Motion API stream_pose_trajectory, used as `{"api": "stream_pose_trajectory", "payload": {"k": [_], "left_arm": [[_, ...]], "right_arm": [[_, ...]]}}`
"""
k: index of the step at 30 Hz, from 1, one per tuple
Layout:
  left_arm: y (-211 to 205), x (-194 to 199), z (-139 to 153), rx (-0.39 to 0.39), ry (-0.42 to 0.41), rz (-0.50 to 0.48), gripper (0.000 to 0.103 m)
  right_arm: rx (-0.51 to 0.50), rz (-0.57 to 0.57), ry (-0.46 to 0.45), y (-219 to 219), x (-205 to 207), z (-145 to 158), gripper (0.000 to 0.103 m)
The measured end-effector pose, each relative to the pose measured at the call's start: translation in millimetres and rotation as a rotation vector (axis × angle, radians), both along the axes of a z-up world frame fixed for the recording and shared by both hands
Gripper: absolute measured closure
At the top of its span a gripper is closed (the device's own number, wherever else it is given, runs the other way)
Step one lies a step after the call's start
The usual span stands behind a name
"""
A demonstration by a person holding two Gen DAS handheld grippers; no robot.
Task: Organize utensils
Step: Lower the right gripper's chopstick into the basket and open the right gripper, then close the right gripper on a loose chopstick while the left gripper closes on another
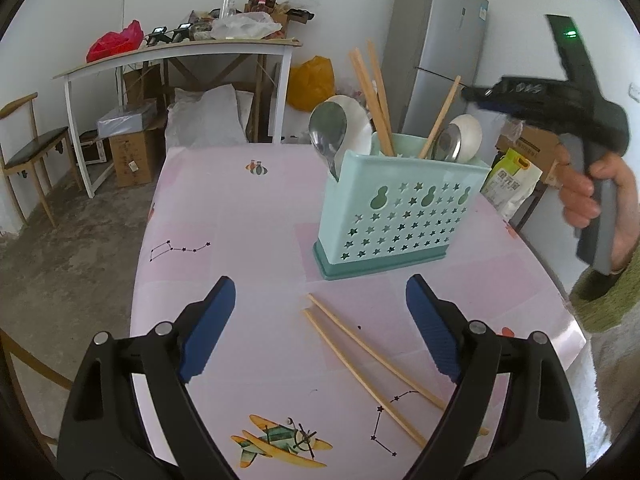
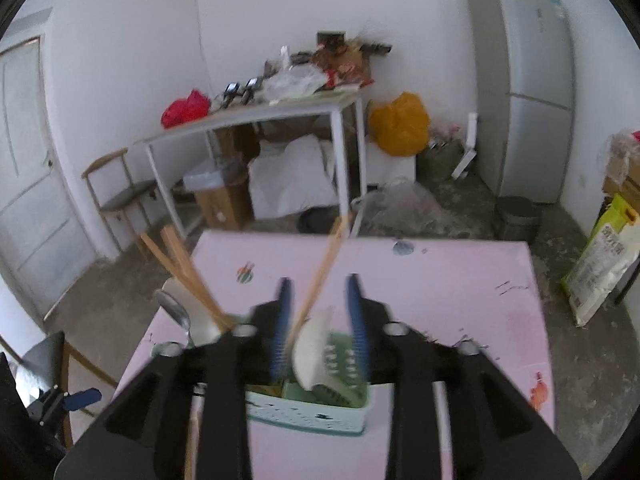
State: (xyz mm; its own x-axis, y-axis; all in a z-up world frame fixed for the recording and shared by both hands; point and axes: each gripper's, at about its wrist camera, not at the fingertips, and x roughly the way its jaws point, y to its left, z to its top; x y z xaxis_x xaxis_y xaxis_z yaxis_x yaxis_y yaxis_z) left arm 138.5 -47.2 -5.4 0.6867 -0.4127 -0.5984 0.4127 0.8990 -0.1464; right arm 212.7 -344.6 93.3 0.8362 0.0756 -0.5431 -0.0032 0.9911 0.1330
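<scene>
Pale pink, printed with aeroplanes and star lines, the tablecloth [image 1: 240, 240] carries everything here. Writing? The yellow-green sack [image 1: 510, 184] by the wall has print on it, too small to read.

Left gripper [image 1: 320, 320] hangs low over the cloth, angled downward, its blue-padded jaws spread wide with nothing touching them. Two loose wooden chopsticks [image 1: 360, 360] lie flat on the cloth right between those jaws, running back under the right-hand finger. Beyond the tips stands the mint-green plastic utensil holder with star cut-outs [image 1: 392, 216], upright, holding steel and white spoons and more chopsticks.

Right gripper [image 2: 318, 320] comes in from above the holder [image 2: 312, 412], tipped downward, a hand [image 1: 592, 196] in a green sleeve wrapped round its handle. Its jaws are partly apart. One wooden chopstick [image 2: 320, 276] stands between them, leaning, lower end down in the holder; the blur hides whether the pads touch it.
</scene>
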Motion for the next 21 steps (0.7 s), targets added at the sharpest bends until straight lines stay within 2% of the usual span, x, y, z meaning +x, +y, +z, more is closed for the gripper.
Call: {"api": "stream_pose_trajectory", "payload": {"k": [3, 7, 12, 14, 16, 19, 21], "left_arm": [[-1, 2, -2, 0.008, 0.008, 0.006, 0.020], [-2, 2, -5, 0.021, 0.010, 0.006, 0.020], [-2, 3, -9, 0.067, 0.014, 0.021, 0.020], [-1, 4, -13, 0.096, 0.026, 0.035, 0.020], [-1, 4, -19, 0.131, 0.045, 0.055, 0.020], [1, 4, -28, 0.165, 0.082, 0.066, 0.020], [2, 3, -32, 0.181, 0.095, 0.069, 0.020]], "right_arm": [[0.000, -0.037, -0.044, -15, -14, 11, 0.062], [0.059, -0.074, -0.085, -33, -43, 19, 0.061], [0.114, -0.016, -0.090, -27, -85, 7, 0.061], [0.120, 0.044, -0.041, -13, -92, -11, 0.060], [0.140, 0.121, 0.052, 6, -95, -40, 0.060], [0.144, 0.223, 0.239, 46, -97, -100, 0.060], [0.151, 0.268, 0.306, 65, -99, -122, 0.060]]}}
